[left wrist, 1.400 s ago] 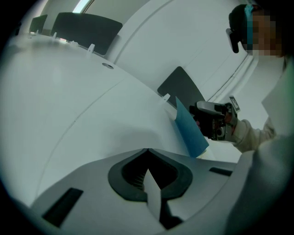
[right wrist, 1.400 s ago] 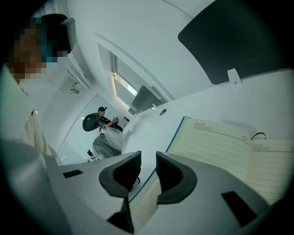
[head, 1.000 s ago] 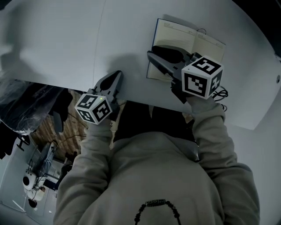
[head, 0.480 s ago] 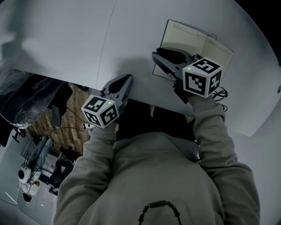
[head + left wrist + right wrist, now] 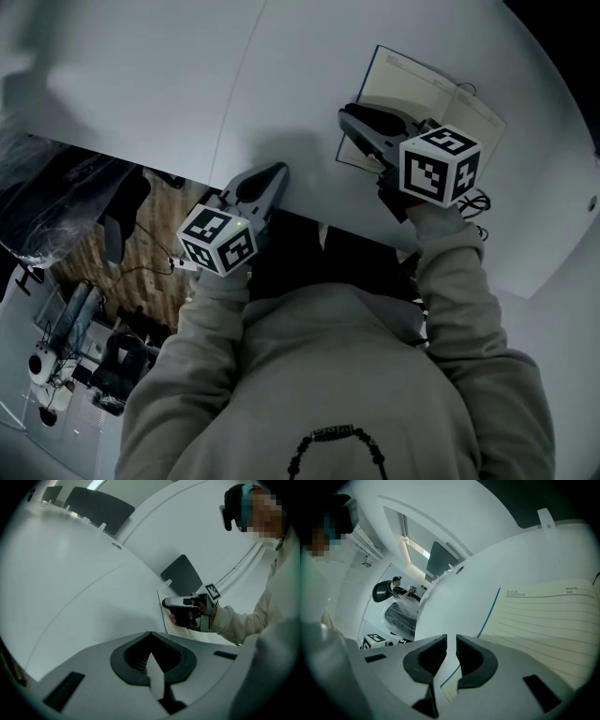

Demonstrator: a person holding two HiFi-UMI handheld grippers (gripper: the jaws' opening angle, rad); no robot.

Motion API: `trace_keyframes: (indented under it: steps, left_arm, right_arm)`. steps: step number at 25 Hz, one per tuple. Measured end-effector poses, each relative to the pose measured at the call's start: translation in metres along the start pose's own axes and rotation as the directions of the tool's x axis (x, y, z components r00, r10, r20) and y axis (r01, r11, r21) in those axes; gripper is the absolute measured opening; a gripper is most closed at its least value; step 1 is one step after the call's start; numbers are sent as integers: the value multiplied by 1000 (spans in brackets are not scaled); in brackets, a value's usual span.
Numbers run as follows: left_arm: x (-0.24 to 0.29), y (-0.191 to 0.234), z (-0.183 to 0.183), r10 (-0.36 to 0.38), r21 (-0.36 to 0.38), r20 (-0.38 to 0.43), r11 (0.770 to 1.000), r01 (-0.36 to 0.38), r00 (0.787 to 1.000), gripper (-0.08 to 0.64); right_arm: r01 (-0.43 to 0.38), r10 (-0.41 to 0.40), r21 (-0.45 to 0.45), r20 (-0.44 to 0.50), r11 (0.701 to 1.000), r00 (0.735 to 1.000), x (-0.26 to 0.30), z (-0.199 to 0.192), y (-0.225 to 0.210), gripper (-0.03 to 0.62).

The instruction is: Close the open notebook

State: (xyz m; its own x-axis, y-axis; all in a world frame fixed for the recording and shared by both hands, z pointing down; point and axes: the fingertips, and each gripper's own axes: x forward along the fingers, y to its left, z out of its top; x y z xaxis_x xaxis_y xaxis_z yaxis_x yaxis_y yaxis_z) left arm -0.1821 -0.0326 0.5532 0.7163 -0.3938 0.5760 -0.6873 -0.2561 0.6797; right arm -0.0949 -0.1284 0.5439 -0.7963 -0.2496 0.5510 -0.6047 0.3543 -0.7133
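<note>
The open notebook lies flat on the white table at the upper right, lined cream pages up, blue cover edge at its left. My right gripper lies over the notebook's near left corner, tips at the left edge. In the right gripper view the jaws stand a narrow gap apart, with the lined page to their right and nothing between them. My left gripper rests shut near the table's front edge, left of the notebook and apart from it. The left gripper view shows the shut left gripper and, beyond it, the right gripper over the notebook.
A seam line runs across the table left of the notebook. A black cable lies by the right wrist. Upright dark panels stand on the table's far side. The front edge drops to a floor with equipment.
The head camera has shifted, so everything sits slightly further right in the picture. Both grippers keep about the same places relative to the notebook, which stays open.
</note>
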Motion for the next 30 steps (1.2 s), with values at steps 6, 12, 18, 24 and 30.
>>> trace_keyframes:
  steps: [6, 12, 18, 24, 30]
  left_arm:
    - [3, -14, 12, -13, 17, 9, 1000, 13, 1000, 2]
    - [4, -17, 16, -16, 31, 13, 999, 16, 1000, 2]
    - [3, -26, 18, -27, 52, 28, 998, 26, 999, 2]
    - [-3, -30, 22, -37, 65, 45, 997, 34, 998, 2]
    - [-6, -39, 23, -43, 70, 58, 997, 39, 997, 2]
  right_arm:
    - [14, -14, 26, 12, 1000, 1000, -11, 11, -3, 74]
    - [-21, 20, 28, 43, 999, 999, -20, 22, 5, 75]
    - [-16, 16, 5, 56, 1000, 998, -30, 23, 8, 74]
    - [-4, 5, -12, 59, 1000, 998, -33, 22, 16, 48]
    - [6, -4, -42, 55, 999, 998, -43, 27, 25, 22]
